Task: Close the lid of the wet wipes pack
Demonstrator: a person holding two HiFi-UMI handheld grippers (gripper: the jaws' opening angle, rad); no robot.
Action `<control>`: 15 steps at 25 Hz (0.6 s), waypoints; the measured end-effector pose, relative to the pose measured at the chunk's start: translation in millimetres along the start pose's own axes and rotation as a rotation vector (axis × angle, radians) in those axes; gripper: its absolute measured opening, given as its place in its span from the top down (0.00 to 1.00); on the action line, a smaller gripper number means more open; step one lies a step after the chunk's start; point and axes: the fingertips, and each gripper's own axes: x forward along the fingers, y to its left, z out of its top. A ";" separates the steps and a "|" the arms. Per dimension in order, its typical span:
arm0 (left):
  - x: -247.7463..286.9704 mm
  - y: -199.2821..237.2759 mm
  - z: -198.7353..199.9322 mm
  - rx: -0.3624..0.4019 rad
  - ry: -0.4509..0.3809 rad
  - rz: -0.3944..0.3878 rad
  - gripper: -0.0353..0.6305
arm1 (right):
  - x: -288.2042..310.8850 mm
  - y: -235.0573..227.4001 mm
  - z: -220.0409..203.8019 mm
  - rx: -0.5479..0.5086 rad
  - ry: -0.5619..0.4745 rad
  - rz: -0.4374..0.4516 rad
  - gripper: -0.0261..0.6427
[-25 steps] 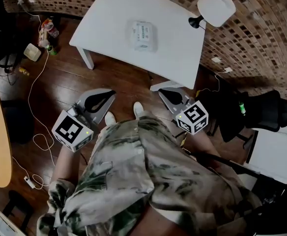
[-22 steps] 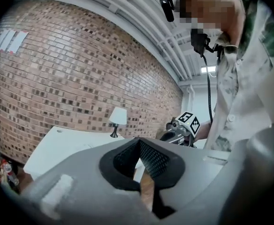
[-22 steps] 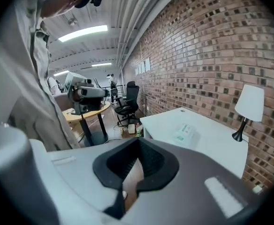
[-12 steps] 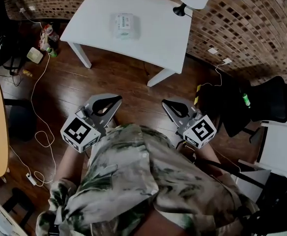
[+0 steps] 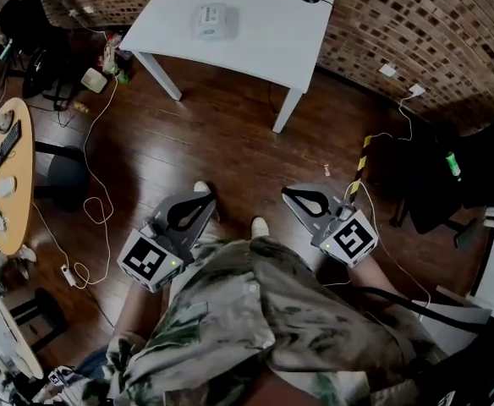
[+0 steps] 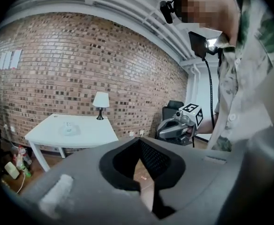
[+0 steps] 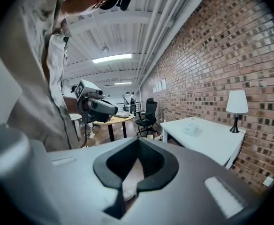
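The wet wipes pack (image 5: 211,17) lies on the white table (image 5: 264,32) at the top of the head view, far from both grippers. It also shows small on that table in the left gripper view (image 6: 69,128) and the right gripper view (image 7: 192,127); I cannot tell how its lid stands. My left gripper (image 5: 206,200) and right gripper (image 5: 288,193) are held low over the wooden floor, close to the person's body. Both are shut with nothing between the jaws (image 6: 139,142) (image 7: 138,142).
A lamp (image 6: 100,102) stands at the table's far corner by the brick wall. A round wooden table (image 5: 10,176) with a keyboard is at the left, and cables (image 5: 86,218) trail over the floor. Black office chairs (image 5: 475,176) stand at the right.
The person has backed away from the white table, which has slid to the top of the view. Both grippers sit lower in the frame and stay shut.
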 end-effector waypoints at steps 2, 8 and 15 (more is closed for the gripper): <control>-9.9 -17.7 -7.3 0.014 0.024 0.018 0.95 | -10.9 13.5 -3.4 -0.004 -0.010 0.011 0.96; -30.0 -62.9 -6.9 0.026 0.032 0.011 0.95 | -25.9 50.7 -2.0 -0.030 -0.038 0.007 0.96; -90.1 -105.0 -31.2 0.031 -0.025 0.002 0.95 | -20.3 122.6 2.4 -0.038 -0.046 0.020 0.96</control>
